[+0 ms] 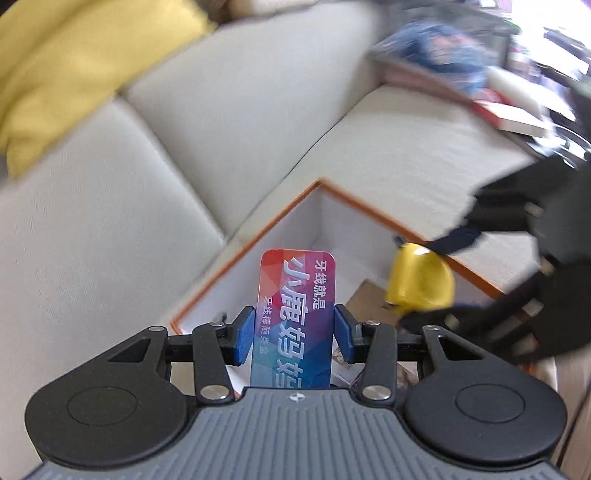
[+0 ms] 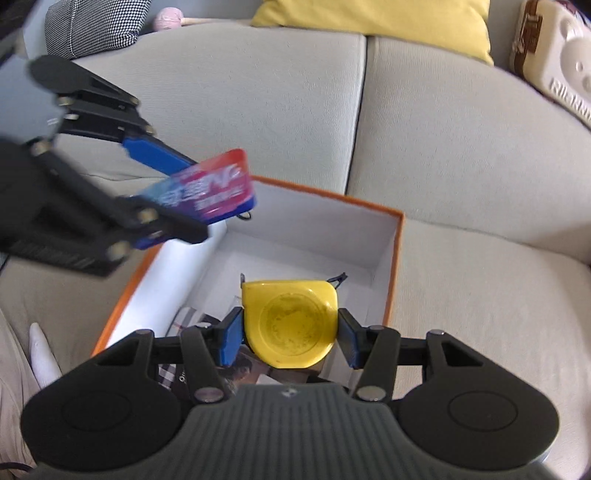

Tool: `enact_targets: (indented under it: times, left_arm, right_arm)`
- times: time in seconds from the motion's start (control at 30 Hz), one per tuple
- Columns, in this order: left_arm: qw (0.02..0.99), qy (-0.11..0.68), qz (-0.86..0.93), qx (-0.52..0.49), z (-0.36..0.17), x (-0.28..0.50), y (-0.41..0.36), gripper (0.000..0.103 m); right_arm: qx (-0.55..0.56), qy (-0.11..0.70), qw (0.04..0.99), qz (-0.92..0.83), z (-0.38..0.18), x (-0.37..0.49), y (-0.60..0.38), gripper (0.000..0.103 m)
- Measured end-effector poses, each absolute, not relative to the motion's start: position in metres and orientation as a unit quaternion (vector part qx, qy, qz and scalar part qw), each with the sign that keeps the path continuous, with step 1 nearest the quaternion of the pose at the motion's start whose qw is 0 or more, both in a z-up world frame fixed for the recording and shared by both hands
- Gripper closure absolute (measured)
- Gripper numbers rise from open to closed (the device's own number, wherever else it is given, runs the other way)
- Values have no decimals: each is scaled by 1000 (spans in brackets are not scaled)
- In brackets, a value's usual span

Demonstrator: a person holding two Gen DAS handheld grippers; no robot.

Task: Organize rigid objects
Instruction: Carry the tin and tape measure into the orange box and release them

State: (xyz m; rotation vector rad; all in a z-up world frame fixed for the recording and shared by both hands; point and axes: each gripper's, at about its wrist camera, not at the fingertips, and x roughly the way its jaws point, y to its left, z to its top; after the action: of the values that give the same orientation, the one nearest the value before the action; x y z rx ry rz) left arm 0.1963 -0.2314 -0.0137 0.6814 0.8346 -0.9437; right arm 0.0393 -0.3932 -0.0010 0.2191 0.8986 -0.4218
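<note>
My left gripper [image 1: 294,334] is shut on a flat red-and-blue floss case [image 1: 293,317] with white lettering, held upright above the orange-rimmed white box [image 1: 258,236]. In the right wrist view the same floss case [image 2: 212,188] hangs over the box's left rim [image 2: 122,295], clamped in the left gripper [image 2: 177,192]. My right gripper [image 2: 290,338] is shut on a yellow tape measure [image 2: 291,321] over the box's inside. In the left wrist view the tape measure [image 1: 421,280] shows at the right, with the right gripper [image 1: 428,284] on it.
The box sits on a pale grey sofa [image 2: 461,184] and holds printed cards [image 2: 207,354]. A yellow cushion [image 2: 373,22] and a cream case [image 2: 554,62] lie at the back. Books [image 1: 480,92] are stacked on the sofa arm. A white sock [image 2: 42,358] is at the left.
</note>
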Motion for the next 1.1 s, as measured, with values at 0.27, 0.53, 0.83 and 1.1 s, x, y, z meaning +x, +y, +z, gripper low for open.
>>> enact_targets:
  times: [0.27, 0.53, 0.83, 1.1]
  left_arm:
    - [728, 445, -383, 354, -72, 229, -252, 52]
    - [720, 520, -307, 341, -110, 247, -265, 51]
    - [701, 543, -281, 367, -136, 248, -270, 51]
    - [701, 542, -284, 367, -143, 248, -258, 47]
  right_arm:
    - [120, 430, 874, -192, -32, 66, -410, 48]
    - [115, 429, 876, -187, -53, 83, -419, 48]
    - [107, 438, 873, -187, -64, 94, -415, 48]
    - [105, 441, 871, -190, -65, 100, -413, 48]
